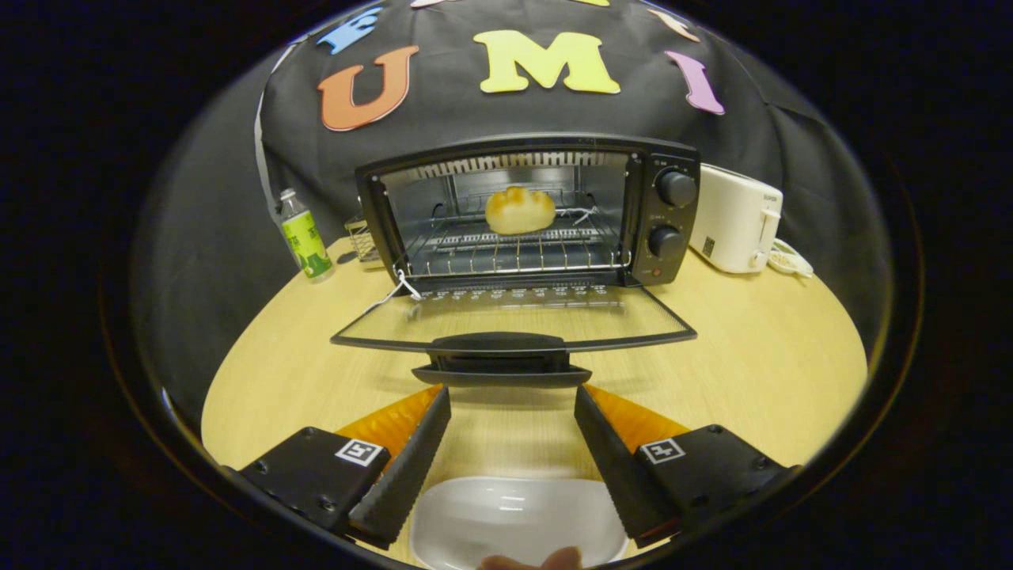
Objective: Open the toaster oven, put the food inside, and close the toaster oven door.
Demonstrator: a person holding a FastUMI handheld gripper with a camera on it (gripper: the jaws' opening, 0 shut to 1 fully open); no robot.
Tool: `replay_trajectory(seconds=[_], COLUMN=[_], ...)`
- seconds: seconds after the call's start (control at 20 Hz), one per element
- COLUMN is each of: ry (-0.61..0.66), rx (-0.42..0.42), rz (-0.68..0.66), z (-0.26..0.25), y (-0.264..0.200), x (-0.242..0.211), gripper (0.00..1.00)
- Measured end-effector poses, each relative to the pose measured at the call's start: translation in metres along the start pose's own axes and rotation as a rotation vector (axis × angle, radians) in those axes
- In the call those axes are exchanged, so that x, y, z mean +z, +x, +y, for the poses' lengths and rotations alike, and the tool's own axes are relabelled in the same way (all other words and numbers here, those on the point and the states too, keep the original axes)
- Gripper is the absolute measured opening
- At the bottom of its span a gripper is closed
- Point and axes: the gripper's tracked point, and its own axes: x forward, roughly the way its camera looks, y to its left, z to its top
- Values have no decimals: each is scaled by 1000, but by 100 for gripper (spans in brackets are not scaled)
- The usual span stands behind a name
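Toaster oven (526,210) found open on tabletop (752,348), bun (520,210) on rack inside, door (506,321) down flat, hand-held gripper (513,416) spread empty just short of handle (501,360); risked slipping off when lifting.

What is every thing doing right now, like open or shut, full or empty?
Black toaster oven: open.
Glass oven door: folded down flat, handle just ahead of the claw.
Golden bread roll: on the wire rack inside the oven.
White oval dish: empty, between the fingers.
Claw: open, holding nothing.
Green-labelled plastic bottle: upright, capped.
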Motion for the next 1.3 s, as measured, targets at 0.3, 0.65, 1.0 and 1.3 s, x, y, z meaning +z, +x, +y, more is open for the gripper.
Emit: replay_trajectory(seconds=[0.3,0.65,1.0,1.3], ry=[-22,48,1,-29], rx=[-19,29,15,23], rz=[-154,-270,-396,-505], z=[4,20,26,27], y=[-7,-5,-27,-108], x=[45,127,179,202], gripper=[100,100,100,100])
